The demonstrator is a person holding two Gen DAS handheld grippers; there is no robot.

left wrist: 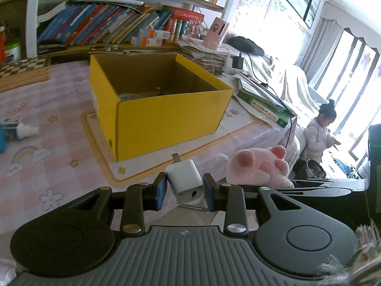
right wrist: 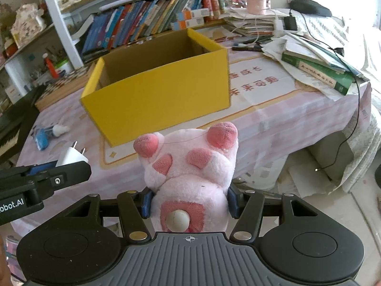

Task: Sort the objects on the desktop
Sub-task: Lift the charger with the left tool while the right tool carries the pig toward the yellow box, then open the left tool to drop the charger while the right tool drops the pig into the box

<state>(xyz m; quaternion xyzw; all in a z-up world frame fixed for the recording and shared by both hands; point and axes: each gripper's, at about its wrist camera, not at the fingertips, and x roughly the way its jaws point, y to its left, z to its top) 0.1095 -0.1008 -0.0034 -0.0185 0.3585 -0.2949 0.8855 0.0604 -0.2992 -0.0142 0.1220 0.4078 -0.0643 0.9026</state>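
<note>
My left gripper [left wrist: 184,191] is shut on a white USB charger plug [left wrist: 184,178], held above the table's front edge, prongs pointing toward the open yellow cardboard box [left wrist: 166,116]. My right gripper [right wrist: 190,202] is shut on a pink plush toy [right wrist: 190,171], held in front of the box [right wrist: 157,95]. The plush also shows in the left wrist view [left wrist: 259,166], to the right of the charger. The left gripper with the charger [right wrist: 71,158] shows at the left of the right wrist view. A few items lie inside the box.
A blue and white item [right wrist: 47,133] lies on the pink tablecloth [right wrist: 273,124] left of the box. Books and papers [right wrist: 316,66] are piled at the table's right corner. A bookshelf [left wrist: 107,23] stands behind. A child [left wrist: 319,133] stands beyond the table.
</note>
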